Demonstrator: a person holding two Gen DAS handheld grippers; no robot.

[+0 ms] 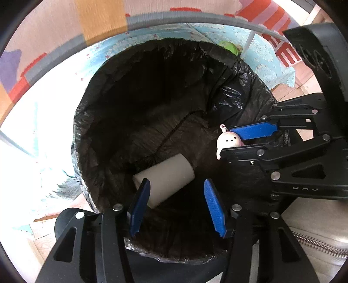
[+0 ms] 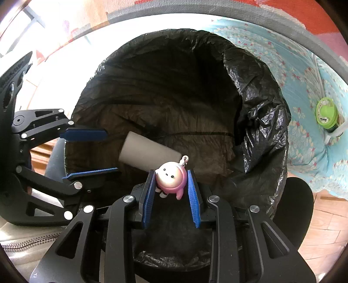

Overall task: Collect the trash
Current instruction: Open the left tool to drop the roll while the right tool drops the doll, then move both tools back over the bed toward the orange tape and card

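Observation:
A bin lined with a black trash bag [image 1: 152, 91] fills both views [image 2: 256, 104]. A white paper cup [image 1: 167, 178] lies on its side inside the bag, also in the right wrist view [image 2: 148, 154]. My left gripper [image 1: 177, 206] is open and empty above the bag's mouth, the cup below and apart from its fingers; it also shows at the left of the right wrist view [image 2: 91, 152]. My right gripper [image 2: 171, 191] is shut on a small pink and white toy keychain figure [image 2: 171, 179] over the bag. The left wrist view shows it [image 1: 245, 141] at the right with the figure [image 1: 228, 141].
A light blue patterned cloth [image 2: 304, 108] lies around the bin. A green lidded jar [image 2: 326, 115] stands at the right on it, also seen behind the bin [image 1: 229, 46]. A colourful mat [image 1: 271, 17] lies beyond. A zipped grey fabric item [image 1: 315, 239] is near me.

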